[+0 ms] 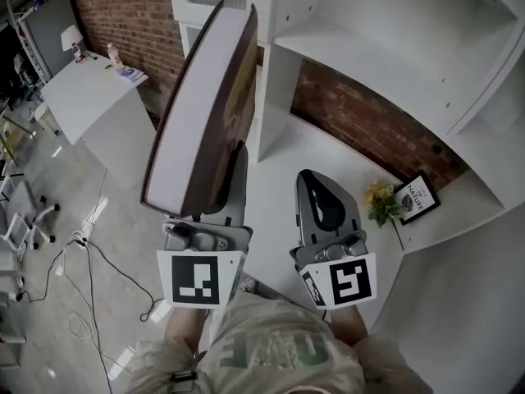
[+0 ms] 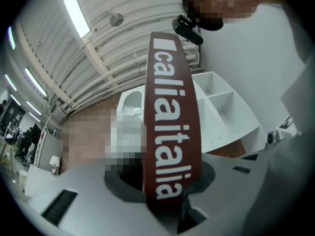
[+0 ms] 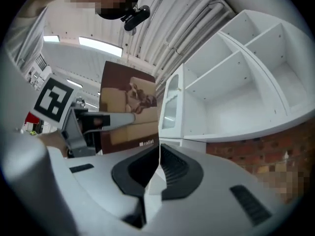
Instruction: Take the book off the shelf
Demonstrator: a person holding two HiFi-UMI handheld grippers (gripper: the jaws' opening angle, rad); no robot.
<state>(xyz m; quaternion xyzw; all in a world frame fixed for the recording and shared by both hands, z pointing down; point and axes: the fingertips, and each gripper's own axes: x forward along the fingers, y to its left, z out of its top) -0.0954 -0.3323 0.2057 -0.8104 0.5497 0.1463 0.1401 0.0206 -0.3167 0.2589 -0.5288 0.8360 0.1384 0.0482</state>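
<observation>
A large book [image 1: 205, 113] with a brown cover and white page edges rises tilted in front of the white shelf unit [image 1: 394, 48], clear of it. My left gripper [image 1: 215, 199] is shut on its lower end. In the left gripper view the red-brown spine [image 2: 170, 122] with white letters stands between the jaws of the left gripper [image 2: 165, 200]. To the right, my right gripper [image 1: 313, 179] is shut with nothing in it, over the white counter. In the right gripper view the right gripper [image 3: 158, 163] has its pads together; the book's cover [image 3: 130, 107] shows at left, with a left gripper finger [image 3: 110, 121] across it.
The shelf compartments [image 3: 236, 82] hold nothing that I can see. A small yellow-flowered plant [image 1: 380, 202] and a framed sign [image 1: 417, 197] sit on the counter at right, against a brick wall [image 1: 369, 125]. A white table [image 1: 82, 97] and floor cables [image 1: 90, 253] lie at left.
</observation>
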